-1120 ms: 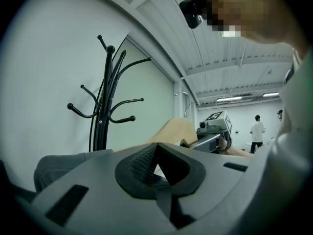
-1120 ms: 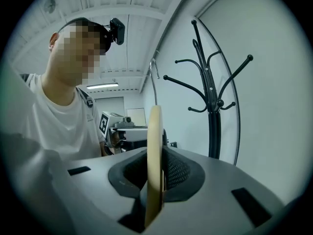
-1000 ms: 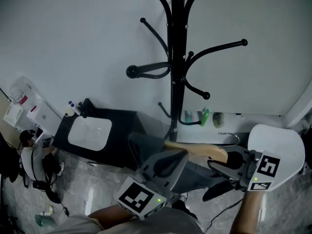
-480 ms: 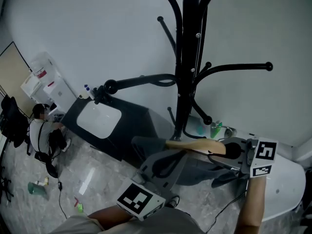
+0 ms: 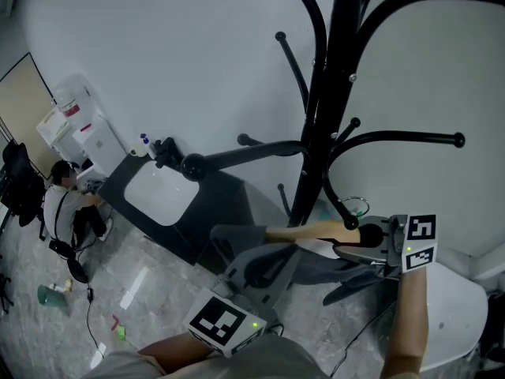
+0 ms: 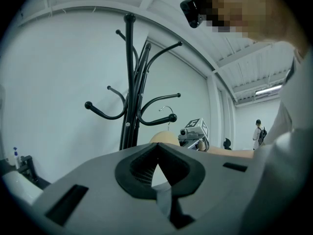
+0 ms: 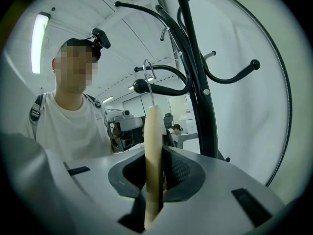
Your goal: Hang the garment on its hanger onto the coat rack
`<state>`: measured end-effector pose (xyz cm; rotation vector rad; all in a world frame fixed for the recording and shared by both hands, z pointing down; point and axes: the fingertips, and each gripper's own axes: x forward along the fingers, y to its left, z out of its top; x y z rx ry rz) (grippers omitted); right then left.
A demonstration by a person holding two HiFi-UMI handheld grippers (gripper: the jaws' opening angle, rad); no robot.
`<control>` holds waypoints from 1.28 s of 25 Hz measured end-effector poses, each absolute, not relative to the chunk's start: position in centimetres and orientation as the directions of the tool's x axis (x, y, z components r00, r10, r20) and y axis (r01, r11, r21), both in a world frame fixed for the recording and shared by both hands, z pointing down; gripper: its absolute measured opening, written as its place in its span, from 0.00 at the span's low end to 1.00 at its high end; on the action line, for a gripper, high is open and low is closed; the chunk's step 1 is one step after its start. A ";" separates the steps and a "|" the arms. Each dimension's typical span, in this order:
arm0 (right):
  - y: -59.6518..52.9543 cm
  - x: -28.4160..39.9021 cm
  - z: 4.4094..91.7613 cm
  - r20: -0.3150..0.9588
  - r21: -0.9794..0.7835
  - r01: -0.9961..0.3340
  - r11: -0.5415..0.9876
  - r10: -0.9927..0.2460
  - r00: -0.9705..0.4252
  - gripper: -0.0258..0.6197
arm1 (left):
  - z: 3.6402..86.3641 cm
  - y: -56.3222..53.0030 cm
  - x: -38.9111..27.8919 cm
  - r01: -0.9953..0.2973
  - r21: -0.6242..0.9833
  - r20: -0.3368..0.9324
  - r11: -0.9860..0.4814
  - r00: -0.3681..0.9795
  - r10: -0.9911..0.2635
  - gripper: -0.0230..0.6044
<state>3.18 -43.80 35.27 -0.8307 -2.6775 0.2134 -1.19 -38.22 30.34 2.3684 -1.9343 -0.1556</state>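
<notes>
While the right hand-held gripper (image 5: 359,245) clamps the hanger (image 7: 152,131), the left (image 6: 156,150) pinches the garment (image 5: 312,268) — white wall (image 5: 158,54) behind.

**What else stands around you**

Out to the left of your left gripper (image 5: 276,259) stands a black counter (image 5: 213,204) with a white basin (image 5: 162,200) set in it. A spray bottle (image 5: 144,144) sits at the counter's far corner. Further left, a person in a white top (image 5: 63,208) sits low beside a white dispenser (image 5: 83,129). On the marbled floor (image 5: 126,283), well left of that gripper, lies a green item (image 5: 49,294). Under your right gripper (image 5: 355,243) and to its right is a white rounded surface (image 5: 454,314). From that gripper's own view, a ceiling strip light (image 7: 38,43) glows up to the left.
</notes>
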 end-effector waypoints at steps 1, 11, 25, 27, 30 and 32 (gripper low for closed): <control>-44.0 2.8 35.6 0.269 -0.243 0.533 0.811 0.584 -0.766 0.13 | 30.5 -38.4 -1.6 -0.972 0.125 -0.025 -0.197 0.195 -0.980 0.04; -45.4 0.3 39.1 0.318 -0.301 0.551 0.778 0.627 -0.711 0.13 | 31.9 -39.3 -3.7 -0.974 0.137 0.011 -0.178 0.181 -0.983 0.05; -48.0 -0.6 40.1 0.314 -0.202 0.467 0.861 0.509 -0.802 0.27 | 33.6 -40.4 -3.1 -0.963 0.155 0.050 -0.220 0.230 -0.972 0.05; -48.5 -0.2 40.0 0.334 -0.158 0.422 0.893 0.451 -0.828 0.29 | 33.9 -40.7 -2.7 -0.960 0.159 0.056 -0.231 0.243 -0.969 0.04; -49.5 0.8 39.7 0.364 -0.082 0.341 0.937 0.346 -0.865 0.31 | 34.3 -41.1 -1.9 -0.955 0.158 0.066 -0.249 0.262 -0.963 0.05; -50.3 1.7 39.4 0.374 -0.042 0.283 0.958 0.278 -0.885 0.31 | 34.6 -41.4 -1.4 -0.953 0.159 0.073 -0.259 0.273 -0.959 0.05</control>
